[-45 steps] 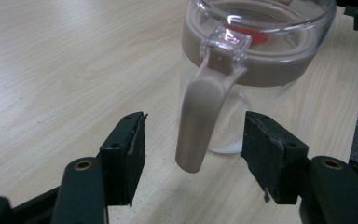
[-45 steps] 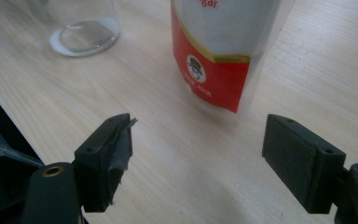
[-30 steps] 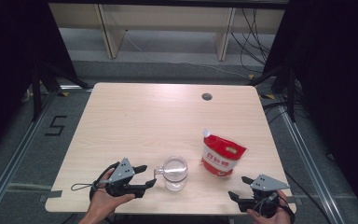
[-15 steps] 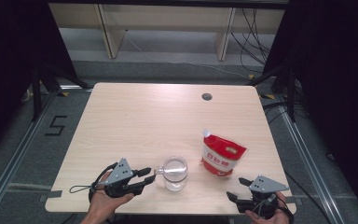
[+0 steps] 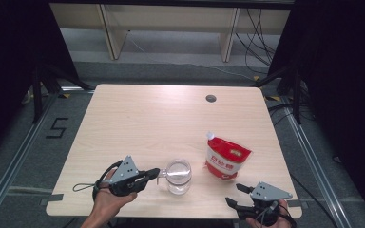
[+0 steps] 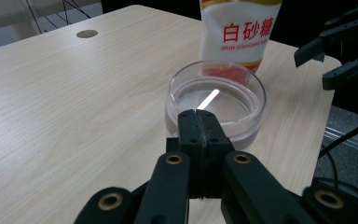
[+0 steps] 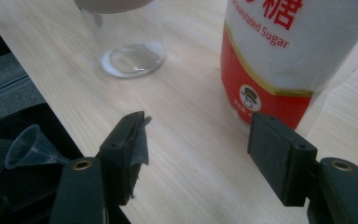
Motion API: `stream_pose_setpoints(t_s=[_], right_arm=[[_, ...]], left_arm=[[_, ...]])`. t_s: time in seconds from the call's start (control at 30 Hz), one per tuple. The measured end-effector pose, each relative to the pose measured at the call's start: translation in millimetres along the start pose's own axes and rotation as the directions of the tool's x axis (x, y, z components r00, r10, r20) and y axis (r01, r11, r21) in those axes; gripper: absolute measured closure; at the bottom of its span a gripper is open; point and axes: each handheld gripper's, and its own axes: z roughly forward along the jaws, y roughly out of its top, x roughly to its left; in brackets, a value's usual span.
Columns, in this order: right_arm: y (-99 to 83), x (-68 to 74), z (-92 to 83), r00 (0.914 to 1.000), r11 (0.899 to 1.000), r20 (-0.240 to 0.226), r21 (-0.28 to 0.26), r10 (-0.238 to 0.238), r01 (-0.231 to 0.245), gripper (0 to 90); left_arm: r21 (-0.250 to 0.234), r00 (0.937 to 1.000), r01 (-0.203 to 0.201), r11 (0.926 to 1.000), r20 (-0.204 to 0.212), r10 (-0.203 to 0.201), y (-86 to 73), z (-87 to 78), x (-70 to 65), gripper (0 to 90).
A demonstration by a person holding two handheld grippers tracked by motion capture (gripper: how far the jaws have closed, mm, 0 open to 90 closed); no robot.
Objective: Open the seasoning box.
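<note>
Clear funnel now nearer the jar (image 5: 178, 175)
Left gripper (image 5: 145, 177) pinches the funnel (image 5: 163, 174), edged rightward until it touches the jar, lower centre; right gripper (image 5: 235, 195), spread, has eased toward the bag (image 5: 225, 159) at lower right; filling looks next

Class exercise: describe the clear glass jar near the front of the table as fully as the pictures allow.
The glass jar is a short, round, clear vessel with a wide open mouth, a thick rim and no lid. It stands upright on the wooden table, left of the red-and-white sugar bag and apart from it. It looks almost empty, with perhaps a thin whitish layer at the bottom. The left gripper, jaws shut, is at its near side; actual contact cannot be confirmed.
</note>
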Motion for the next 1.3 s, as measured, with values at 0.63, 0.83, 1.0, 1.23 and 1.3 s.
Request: stream_pose_setpoints(t_s=[0.63, 0.83, 1.0, 1.23, 1.3], right_arm=[[6.0, 8.7, 10.9, 0.9995, 0.999, -0.033, -0.038, -0.001, 0.0, 48.6], [13.4, 14.5, 17.7, 0.9987, 0.998, -0.05, -0.067, -0.011, 0.008, 63.1], [18.6, 21.7, 23.9, 0.9979, 0.995, -0.039, -0.084, -0.053, 0.049, 69.3], [28.2, 24.4, 35.1, 0.9912, 0.987, -0.055, -0.114, -0.12, 0.113, 79.7], [29.9, 24.7, 36.3, 0.9906, 0.986, -0.048, -0.112, -0.128, 0.122, 80.2]], left_arm=[[-0.004, 0.9999, -0.013, 0.9999, 0.007, 0.013, -0.7, 13.0, 6.7, 89.1], [-0.012, 1.0, -0.004, 0.9999, 0.007, 0.004, -1.7, 12.9, 6.5, 89.1], [-0.016, 1.0, -0.005, 0.9999, 0.005, 0.005, -2.1, 13.0, 6.1, 89.1], [-0.014, 1.0, 0.004, 0.9999, 0.002, -0.004, -2.4, 13.2, 5.1, 89.1], [-0.015, 1.0, 0.006, 0.9999, 0.001, -0.006, -2.4, 13.2, 4.9, 89.1]])
